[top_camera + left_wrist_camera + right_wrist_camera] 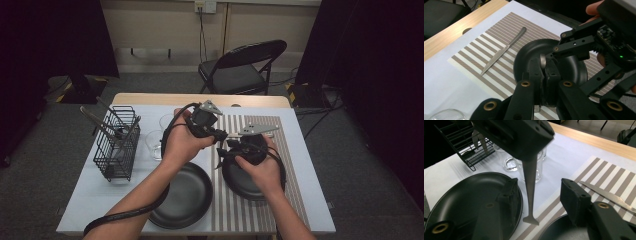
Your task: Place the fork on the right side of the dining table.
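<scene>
My left gripper (544, 72) is shut on a flat metal utensil (530, 190), whose handle hangs down with its flared end just above the table. My right gripper (540, 192) is open, one jaw on each side of that handle, and neither pad touches it. In the high view both grippers meet above the mat, left gripper (212, 127) over right gripper (227, 150). In the left gripper view the utensil's top end (542, 61) pokes up between my shut jaws, and the right gripper's fingers (574, 45) reach in from the right.
Two black plates (182, 197) (247, 187) lie at the table's near side, one on the striped placemat (290, 165). A table knife (504, 50) rests on the mat. Glasses (534, 170) and a wire basket (117, 145) with utensils stand at the left. A folding chair (240, 70) is beyond.
</scene>
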`<state>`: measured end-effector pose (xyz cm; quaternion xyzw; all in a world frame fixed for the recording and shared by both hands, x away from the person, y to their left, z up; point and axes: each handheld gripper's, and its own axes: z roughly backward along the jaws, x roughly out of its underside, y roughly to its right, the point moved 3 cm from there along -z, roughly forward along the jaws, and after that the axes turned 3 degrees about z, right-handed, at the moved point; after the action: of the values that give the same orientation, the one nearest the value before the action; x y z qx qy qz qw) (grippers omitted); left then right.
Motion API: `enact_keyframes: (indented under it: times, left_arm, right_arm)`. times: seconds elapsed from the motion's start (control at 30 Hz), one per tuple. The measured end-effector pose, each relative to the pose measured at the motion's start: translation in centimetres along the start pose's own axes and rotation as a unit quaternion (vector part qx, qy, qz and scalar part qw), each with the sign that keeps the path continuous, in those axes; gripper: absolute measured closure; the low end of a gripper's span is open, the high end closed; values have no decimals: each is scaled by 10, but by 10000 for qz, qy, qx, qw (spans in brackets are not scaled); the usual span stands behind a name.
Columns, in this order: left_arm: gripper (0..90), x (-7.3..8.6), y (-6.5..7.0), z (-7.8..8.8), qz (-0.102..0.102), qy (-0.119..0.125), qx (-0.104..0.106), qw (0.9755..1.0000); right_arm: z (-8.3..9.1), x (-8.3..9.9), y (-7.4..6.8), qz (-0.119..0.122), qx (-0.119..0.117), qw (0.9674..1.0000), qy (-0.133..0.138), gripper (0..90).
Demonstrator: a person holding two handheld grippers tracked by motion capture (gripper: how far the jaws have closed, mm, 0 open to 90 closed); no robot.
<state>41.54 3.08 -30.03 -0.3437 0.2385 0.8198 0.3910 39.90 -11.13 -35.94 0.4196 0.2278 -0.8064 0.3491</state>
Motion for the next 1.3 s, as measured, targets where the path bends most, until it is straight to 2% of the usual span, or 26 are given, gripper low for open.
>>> enact_keyframes:
  times: [0.13,0.27,0.33,0.47,0.57,0.7,0.8,0.9,0.97,1.07,1.3]
  left_arm:
    - [869,0,0,0,27,25,-49,10000]
    - [868,0,2,-2,75,46,-3,10000]
    - [868,0,3,-3,99,53,42,9999]
    - [868,0,4,-3,82,20,50,10000]
    - [868,0,3,-2,28,13,35,10000]
    - [858,-1,3,-2,96,93,76,9999]
    - [807,-2,4,-2,70,100,130,9998]
    - [723,-3,3,-1,117,188,107,9997]
    - [704,-3,3,0,83,178,114,9997]
    - [619,-4,4,1,64,180,105,9998]
    - [509,4,-1,10,68,315,116,9994]
  right_arm:
    - [-1,-4,-4,-25,-65,10000,27,595]
    - [-3,-5,-7,-35,-56,10000,11,680]
    - [-4,-6,-7,55,-57,10000,-8,701]
    - [-4,-5,-7,9,-17,10000,6,799]
    - [-3,-4,-5,-19,-27,10000,44,809]
    - [-2,-5,-5,-83,-18,9999,93,813]
    - [-2,-5,-4,-102,-49,9999,85,815]
    - [-2,-4,-3,-86,-17,9999,70,816]
    - [-1,-3,-2,-143,-87,9998,103,816]
    - [0,-4,0,-156,-89,9998,97,816]
    - [1,-2,5,-244,-141,9996,88,816]
